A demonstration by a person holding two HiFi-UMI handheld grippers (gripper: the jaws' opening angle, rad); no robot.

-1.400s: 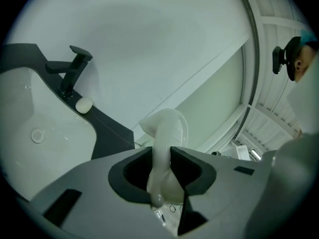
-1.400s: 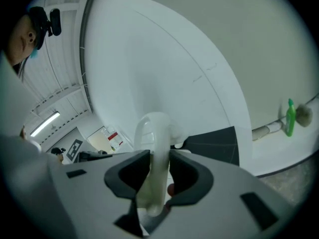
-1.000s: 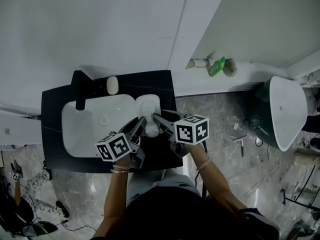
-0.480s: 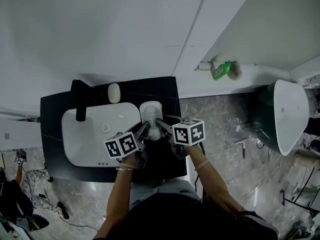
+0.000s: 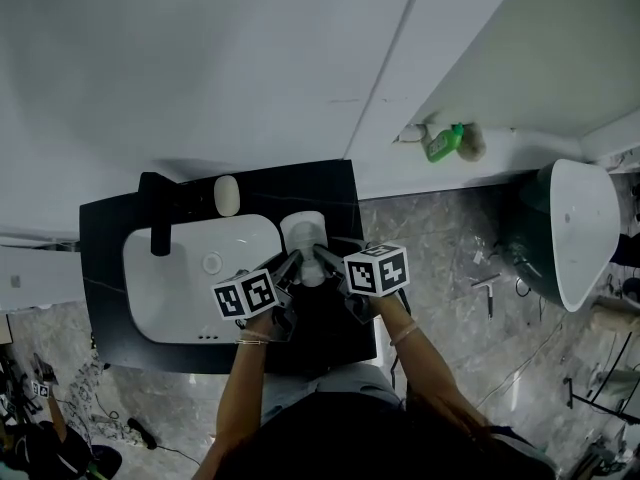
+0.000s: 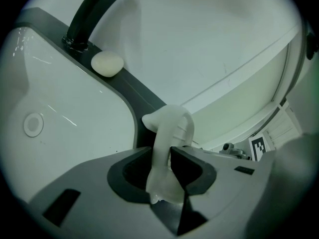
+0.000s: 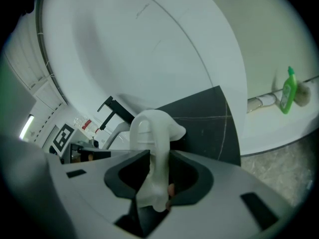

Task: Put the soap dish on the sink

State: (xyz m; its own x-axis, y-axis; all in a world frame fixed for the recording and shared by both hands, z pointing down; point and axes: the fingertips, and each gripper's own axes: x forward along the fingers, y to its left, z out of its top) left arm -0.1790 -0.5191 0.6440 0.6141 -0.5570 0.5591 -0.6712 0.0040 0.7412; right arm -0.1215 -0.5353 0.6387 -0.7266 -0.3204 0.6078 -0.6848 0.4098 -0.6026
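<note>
Gripping soap dish (image 5: 303, 233) two-handed: clamped edge-on between fingers (image 6: 195, 169) of left gripper (image 6: 167, 156), likewise between fingers (image 7: 192, 176) of right gripper (image 7: 158, 159). Probably held so to keep dish level and steady. Sticking out just beyond fingertips, over dark worktop (image 5: 335, 183). Sink basin (image 5: 180, 278) left of fingers, soap (image 5: 227, 196) and tap (image 5: 158, 213) beyond. Contact with worktop unclear.

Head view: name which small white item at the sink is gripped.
The soap dish, clamped by both the left gripper and right gripper; the oval soap lies free by the faucet.
</note>
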